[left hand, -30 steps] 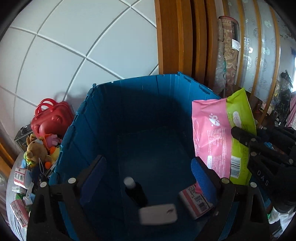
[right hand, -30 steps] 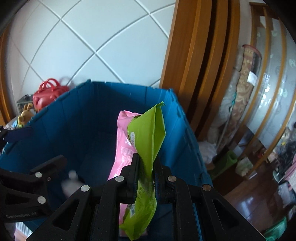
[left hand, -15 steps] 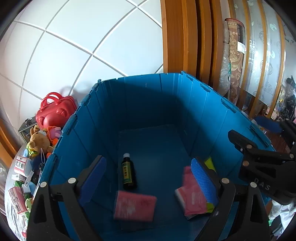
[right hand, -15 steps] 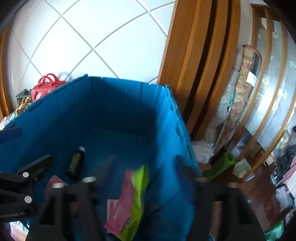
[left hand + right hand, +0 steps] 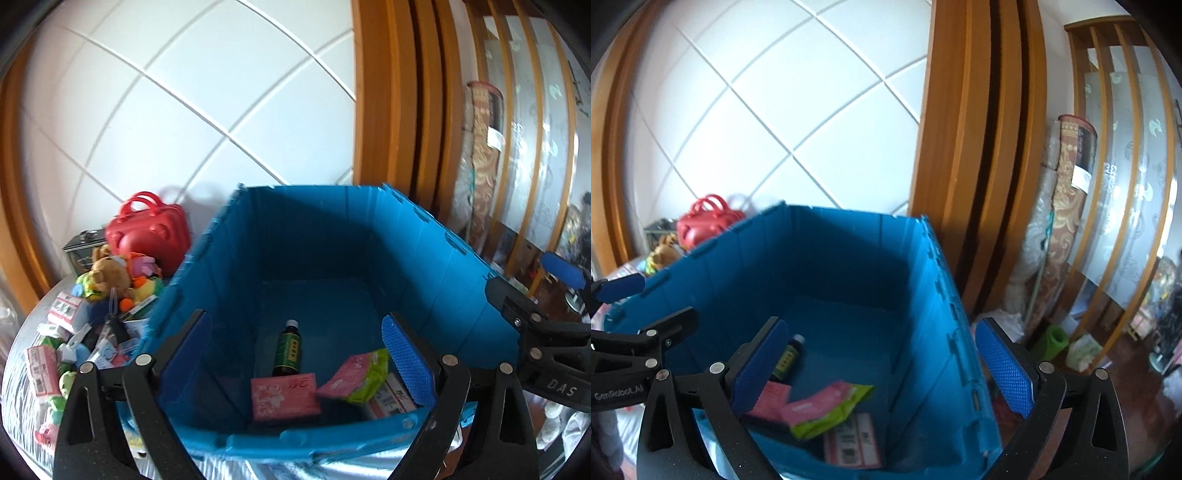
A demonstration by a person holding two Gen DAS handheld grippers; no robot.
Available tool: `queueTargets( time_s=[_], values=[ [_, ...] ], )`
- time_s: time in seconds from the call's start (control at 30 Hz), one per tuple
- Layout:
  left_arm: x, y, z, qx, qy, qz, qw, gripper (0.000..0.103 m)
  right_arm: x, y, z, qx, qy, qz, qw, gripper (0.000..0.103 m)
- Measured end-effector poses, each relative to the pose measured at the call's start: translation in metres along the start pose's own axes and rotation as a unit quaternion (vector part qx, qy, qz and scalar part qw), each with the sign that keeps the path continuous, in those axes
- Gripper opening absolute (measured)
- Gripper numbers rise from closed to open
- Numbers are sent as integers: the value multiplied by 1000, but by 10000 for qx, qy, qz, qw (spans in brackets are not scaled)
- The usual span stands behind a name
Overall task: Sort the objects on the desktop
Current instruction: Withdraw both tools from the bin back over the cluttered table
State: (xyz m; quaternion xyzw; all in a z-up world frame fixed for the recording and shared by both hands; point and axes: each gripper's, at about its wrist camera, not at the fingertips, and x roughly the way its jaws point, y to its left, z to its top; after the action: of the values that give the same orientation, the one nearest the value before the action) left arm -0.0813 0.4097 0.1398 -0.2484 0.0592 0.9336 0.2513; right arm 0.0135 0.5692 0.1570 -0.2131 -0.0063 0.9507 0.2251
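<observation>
**Both jaws wide, nothing held, pack in crate**

Left gripper (image 5: 306, 354): jaws spread wide, nothing between the pads, hanging over the near rim of the blue crate (image 5: 436, 258). Right gripper (image 5: 882, 363): jaws have just been opening and now stand fully apart, empty; its left pad is over the crate interior, its right pad outside the crate's right wall.

Crate floor, near end: white barcoded box (image 5: 855, 443) at the front, pink-green pack (image 5: 827, 404) lying flat and partly on top of it. Just left of the pack, a pink pack (image 5: 284, 397) with a flower print. Behind that, a dark bottle (image 5: 288, 349) lying down, cap pointing to the far wall. Far half of the crate floor is bare.

Left of the crate on the table (image 5: 22, 398): loose small boxes and packets, then a pile of plush toys (image 5: 110, 277), then a red case (image 5: 147, 236) next to a dark tin (image 5: 81, 247) against the white tiled wall (image 5: 184, 110).

Right of the crate: wooden frame (image 5: 979, 147), rolled rug (image 5: 1071, 184).
</observation>
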Motion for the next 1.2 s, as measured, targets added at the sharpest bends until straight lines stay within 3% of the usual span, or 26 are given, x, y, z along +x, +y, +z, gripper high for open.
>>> queueTargets(
  time_s=[0.27,0.53,0.67,0.9,1.07,1.2],
  values=[
    [-43,49,-26,-320,-409,698,9962,99,-22,39,0,166,-494,916,9944,103],
    [-85,138,-69,-829,-444,1418,9854,99,-35,121,-2,-35,-761,2045,9759,103],
    [-92,193,-93,-1130,-190,1876,9755,99,-39,172,-3,-365,-702,2455,9662,103],
    [-103,303,-148,-1489,336,2417,9583,99,-39,257,-11,-632,-491,2788,9570,103],
    [-98,388,-195,-1712,872,2444,9505,99,-29,324,-28,-739,-131,2851,9556,103],
    [-84,436,-222,-1751,1264,2281,9494,99,-8,367,-49,-694,329,2737,9587,103]
  ],
)
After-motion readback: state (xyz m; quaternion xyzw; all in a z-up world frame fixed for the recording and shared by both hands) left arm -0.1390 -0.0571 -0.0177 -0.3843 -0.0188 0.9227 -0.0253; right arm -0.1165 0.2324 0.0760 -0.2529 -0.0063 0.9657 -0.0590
